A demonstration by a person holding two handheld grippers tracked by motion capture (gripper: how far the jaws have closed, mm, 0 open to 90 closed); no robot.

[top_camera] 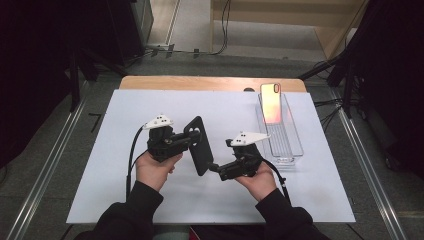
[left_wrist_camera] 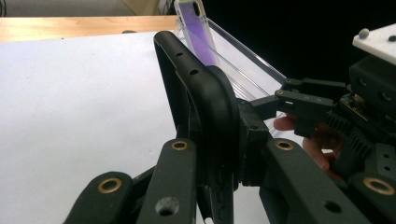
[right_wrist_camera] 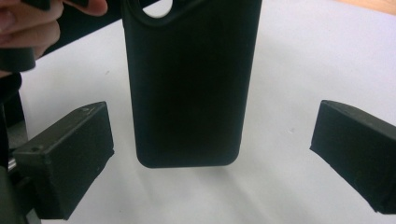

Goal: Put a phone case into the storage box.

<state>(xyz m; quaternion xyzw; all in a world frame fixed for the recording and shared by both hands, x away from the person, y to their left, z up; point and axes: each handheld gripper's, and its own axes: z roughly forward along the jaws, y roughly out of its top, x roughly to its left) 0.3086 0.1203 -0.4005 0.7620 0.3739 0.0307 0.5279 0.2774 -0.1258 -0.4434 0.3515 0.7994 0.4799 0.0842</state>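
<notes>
My left gripper [top_camera: 186, 139] is clamped on the black rubbery phone case [top_camera: 198, 145] — in the left gripper view its jaws press the case's [left_wrist_camera: 212, 107] edge from both sides, near the camera cutout end. I hold the case lifted off the counter, tilted, its long side running toward me. My right gripper [top_camera: 214, 167] sits just beside the case's lower end with its jaws spread wide; in the right gripper view the two black pads [right_wrist_camera: 70, 154] stand well apart on either side of the case [right_wrist_camera: 189, 84], touching nothing. My left hand [top_camera: 154, 169] and right hand [top_camera: 260, 180] grip the two tools over the white sheet [top_camera: 125, 150] that covers the wooden counter [top_camera: 150, 83]. Farther out, to my right, a clear plastic tray [top_camera: 295, 145] lies on the sheet — a phone in a pinkish-orange case [top_camera: 270, 102] leans upright at its far end.
</notes>
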